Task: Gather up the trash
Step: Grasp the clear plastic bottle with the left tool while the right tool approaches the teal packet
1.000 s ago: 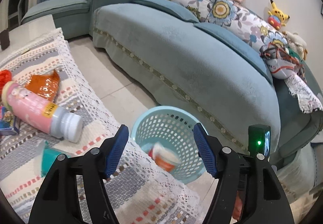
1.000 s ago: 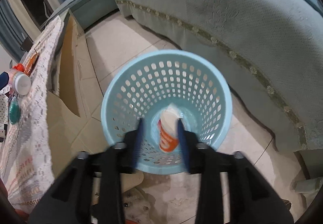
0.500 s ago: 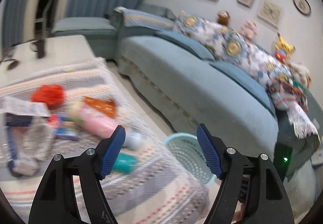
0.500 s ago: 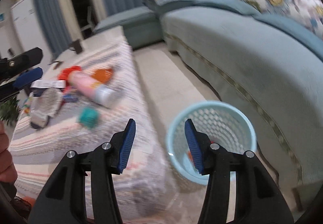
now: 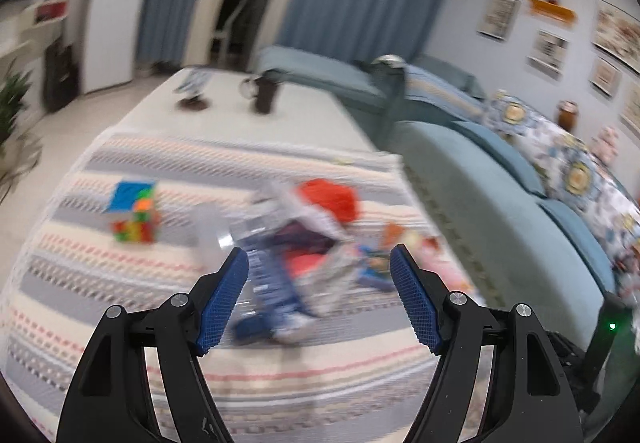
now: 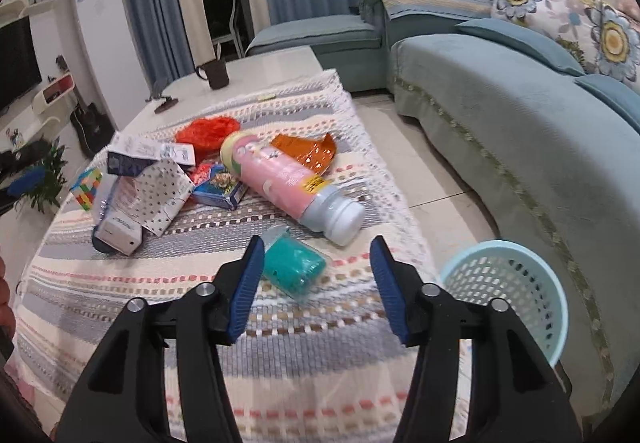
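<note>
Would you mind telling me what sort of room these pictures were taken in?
Most likely a home living room: a long teal sofa with floral cushions, a low table under a striped cloth, and a television at the left.

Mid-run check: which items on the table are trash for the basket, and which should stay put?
Likely trash:
teal wrapper
orange wrapper
torn dotted box
red mesh wad
Goes into: basket

Probably leave:
pink bottle
puzzle cube
mug
card box

Both the right gripper and left gripper are open, empty.
</note>
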{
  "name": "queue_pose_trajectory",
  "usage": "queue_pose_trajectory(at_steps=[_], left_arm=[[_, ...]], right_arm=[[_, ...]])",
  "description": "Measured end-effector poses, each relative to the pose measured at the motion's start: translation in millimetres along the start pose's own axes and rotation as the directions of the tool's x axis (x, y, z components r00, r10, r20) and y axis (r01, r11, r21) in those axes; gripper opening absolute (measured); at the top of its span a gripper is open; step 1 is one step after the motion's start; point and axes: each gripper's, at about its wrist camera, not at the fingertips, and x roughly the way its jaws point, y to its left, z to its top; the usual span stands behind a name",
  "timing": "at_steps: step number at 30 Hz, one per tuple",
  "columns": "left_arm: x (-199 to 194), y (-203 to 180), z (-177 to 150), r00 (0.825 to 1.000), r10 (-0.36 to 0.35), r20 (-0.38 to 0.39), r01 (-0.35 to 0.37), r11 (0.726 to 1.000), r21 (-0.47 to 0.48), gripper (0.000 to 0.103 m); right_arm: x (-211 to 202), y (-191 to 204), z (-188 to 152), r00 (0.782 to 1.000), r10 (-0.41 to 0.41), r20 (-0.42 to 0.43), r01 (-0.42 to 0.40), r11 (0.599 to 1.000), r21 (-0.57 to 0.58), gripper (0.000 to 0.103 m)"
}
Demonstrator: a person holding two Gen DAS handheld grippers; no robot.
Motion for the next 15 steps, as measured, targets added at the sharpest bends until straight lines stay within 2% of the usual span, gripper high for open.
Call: queue_pose_trajectory(at_steps=[4, 7, 11, 15], left_arm=[[25, 50, -5, 0.997, 0.057, -0.055, -0.062, 0.993, -0.097, 0.071], [44, 71, -10, 0.994, 0.056, -0.098, -0.069, 0.988, -0.136, 0.07], [72, 74, -11, 0.988, 0.041, -0.147, -0.065, 0.985, -0.158, 0.07], [99, 73, -14, 0.977, 0.087, -0.197, -0.118, 0.981, -0.151, 0.07]], right_arm=[[33, 3, -7, 0.999, 0.001, -0.043, -0.001, 1.0, -0.007, 0.054], [48, 3, -11, 0.998, -0.008, -0.067, 0.007, 1.0, -0.01, 0.054], [50, 5, -11, 0.998, -0.013, -0.062, 0.012, 1.0, -0.018, 0.057], [51, 8, -13, 0.997, -0.024, -0.069, 0.022, 0.999, -0.032, 0.058]])
